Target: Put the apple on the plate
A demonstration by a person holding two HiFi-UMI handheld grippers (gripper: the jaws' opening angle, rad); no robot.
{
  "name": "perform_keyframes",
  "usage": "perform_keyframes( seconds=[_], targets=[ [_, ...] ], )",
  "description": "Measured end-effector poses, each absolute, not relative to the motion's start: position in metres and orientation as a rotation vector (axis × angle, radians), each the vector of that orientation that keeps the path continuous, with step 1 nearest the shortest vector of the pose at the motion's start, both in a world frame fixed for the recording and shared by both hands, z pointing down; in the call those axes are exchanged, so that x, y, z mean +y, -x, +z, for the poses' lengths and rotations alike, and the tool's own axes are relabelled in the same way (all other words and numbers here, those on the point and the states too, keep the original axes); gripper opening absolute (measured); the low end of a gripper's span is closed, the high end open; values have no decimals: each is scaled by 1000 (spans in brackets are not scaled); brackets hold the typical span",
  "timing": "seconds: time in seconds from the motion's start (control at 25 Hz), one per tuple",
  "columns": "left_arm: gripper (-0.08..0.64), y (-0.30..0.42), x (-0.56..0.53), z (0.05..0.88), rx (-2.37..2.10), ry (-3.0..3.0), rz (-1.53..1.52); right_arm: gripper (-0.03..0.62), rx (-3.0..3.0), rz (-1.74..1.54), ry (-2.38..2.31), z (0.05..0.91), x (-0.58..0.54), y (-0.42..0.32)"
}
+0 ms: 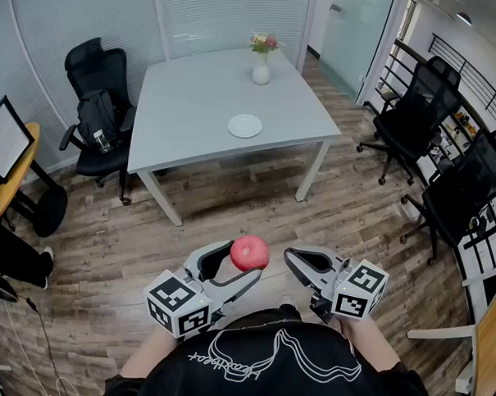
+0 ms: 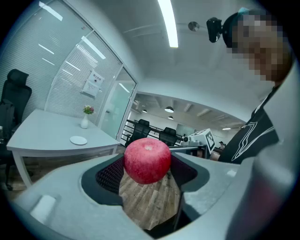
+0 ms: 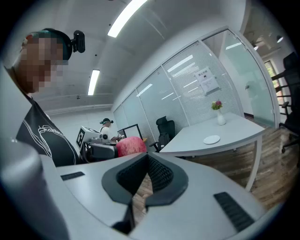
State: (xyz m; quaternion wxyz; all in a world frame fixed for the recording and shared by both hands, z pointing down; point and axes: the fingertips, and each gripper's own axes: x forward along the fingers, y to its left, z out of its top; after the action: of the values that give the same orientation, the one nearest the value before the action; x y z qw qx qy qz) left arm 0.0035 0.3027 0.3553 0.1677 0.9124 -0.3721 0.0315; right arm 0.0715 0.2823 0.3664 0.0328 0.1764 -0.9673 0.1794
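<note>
Carry step, looks like. Left gripper (image 1: 242,267) jaws spread wide, clamped on apple (image 1: 250,252), up over wood floor (image 1: 231,200). Right gripper (image 1: 293,259) jaws pinched together, empty. Plate (image 1: 245,126) mid-counter (image 1: 195,100), well apart. Next, I'd guess: walk over, lower apple onto plate, let go.

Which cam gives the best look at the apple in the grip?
Left gripper view: the apple fills the centre, clamped in the left gripper, its top dimple visible. Head view shows the apple small, from above, at that gripper's tips. Right gripper view catches only its upper part, the rest hidden behind a jaw.
</note>
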Motion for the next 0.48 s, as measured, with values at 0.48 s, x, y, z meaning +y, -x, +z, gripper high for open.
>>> perform_keyframes(
  seconds=[0.48],
  targets=[
    [321,7,314,344,-1055,-2607,37,8,-2971,524,-555,355,293,-65]
  ],
)
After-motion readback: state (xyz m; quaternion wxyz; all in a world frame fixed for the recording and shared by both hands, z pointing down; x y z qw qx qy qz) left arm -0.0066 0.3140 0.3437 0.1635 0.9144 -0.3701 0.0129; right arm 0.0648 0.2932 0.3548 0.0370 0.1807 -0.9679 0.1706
